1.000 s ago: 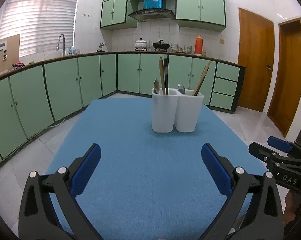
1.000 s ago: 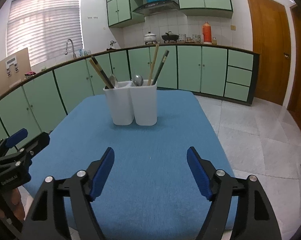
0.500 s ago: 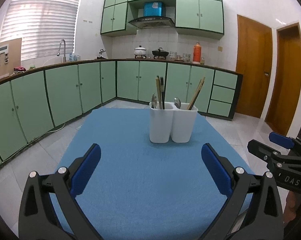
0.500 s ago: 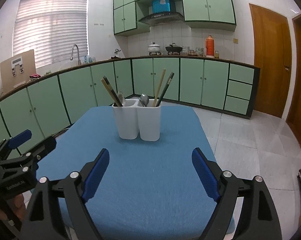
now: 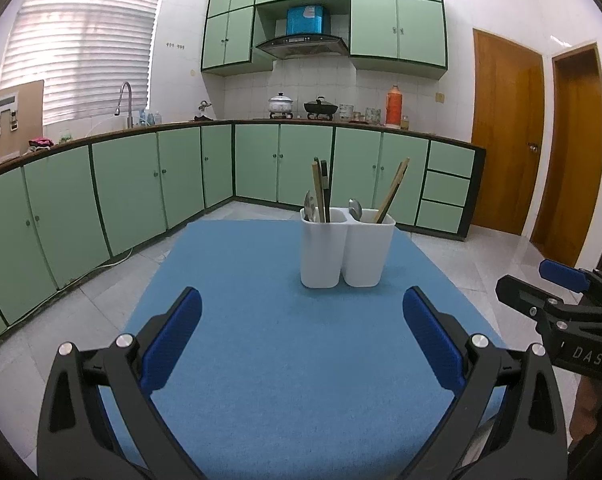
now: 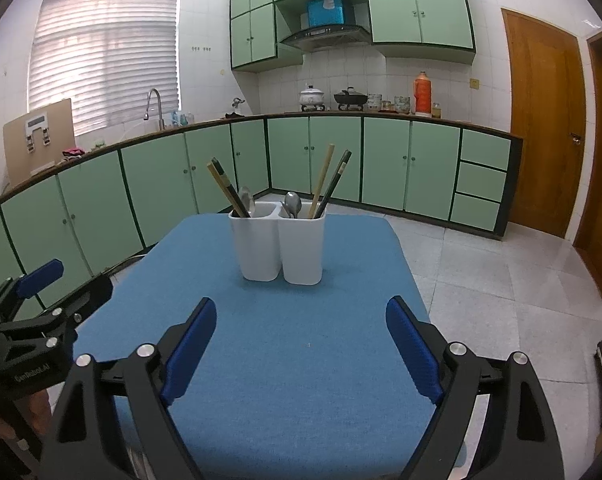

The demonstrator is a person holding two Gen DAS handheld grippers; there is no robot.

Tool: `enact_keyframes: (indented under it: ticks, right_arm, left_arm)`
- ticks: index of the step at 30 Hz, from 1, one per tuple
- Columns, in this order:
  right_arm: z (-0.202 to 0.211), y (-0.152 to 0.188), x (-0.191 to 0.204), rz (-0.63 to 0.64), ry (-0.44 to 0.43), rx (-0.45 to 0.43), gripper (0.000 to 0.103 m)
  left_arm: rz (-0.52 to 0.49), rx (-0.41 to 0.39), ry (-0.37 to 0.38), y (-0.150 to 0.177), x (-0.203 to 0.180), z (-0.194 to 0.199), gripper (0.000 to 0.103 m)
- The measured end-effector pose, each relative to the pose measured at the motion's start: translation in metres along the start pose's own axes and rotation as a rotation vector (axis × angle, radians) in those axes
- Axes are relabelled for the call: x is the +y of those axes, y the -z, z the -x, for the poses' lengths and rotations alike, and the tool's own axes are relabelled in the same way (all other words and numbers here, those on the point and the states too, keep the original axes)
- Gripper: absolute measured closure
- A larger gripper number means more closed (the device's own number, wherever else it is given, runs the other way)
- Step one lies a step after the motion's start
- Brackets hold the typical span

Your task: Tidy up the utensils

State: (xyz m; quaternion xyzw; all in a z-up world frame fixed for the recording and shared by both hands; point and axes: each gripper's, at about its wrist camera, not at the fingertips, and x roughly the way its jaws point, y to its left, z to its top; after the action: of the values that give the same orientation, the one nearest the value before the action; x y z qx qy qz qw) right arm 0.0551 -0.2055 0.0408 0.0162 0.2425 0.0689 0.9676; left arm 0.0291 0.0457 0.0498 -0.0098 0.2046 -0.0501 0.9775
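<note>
The white plastic two-compartment utensil holder (image 6: 280, 242) sits mid-table on the fuzzy blue cloth-covered table (image 6: 301, 360), wooden chopsticks (image 6: 323, 178) and shiny metal spoons (image 6: 293, 204) standing upright, looks sorted, so left gripper (image 5: 301, 328) and right gripper (image 6: 300, 340) hang back, jaws spread, empty.

the right tongs (image 6: 297, 338) are held wide apart, with nothing between them, over a blue worktop (image 6: 301, 380). farther on, a white two-compartment holder (image 6: 279, 248) with chopsticks (image 6: 321, 184) and spoons (image 6: 293, 204) is seen. the left tongs (image 6: 41, 304) are seen at the left edge.
</note>
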Motion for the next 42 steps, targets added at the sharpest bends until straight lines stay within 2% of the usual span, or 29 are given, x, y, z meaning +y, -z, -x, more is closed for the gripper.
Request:
enact_keyframes:
  ticks: [42]
  right_arm:
    - [0.0033,-0.0025,0.0013,-0.006,-0.003,0.0,0.018]
  left_arm:
    - [0.0,0.0,-0.005,-0.0048,0.0005,0.0018,0.005]
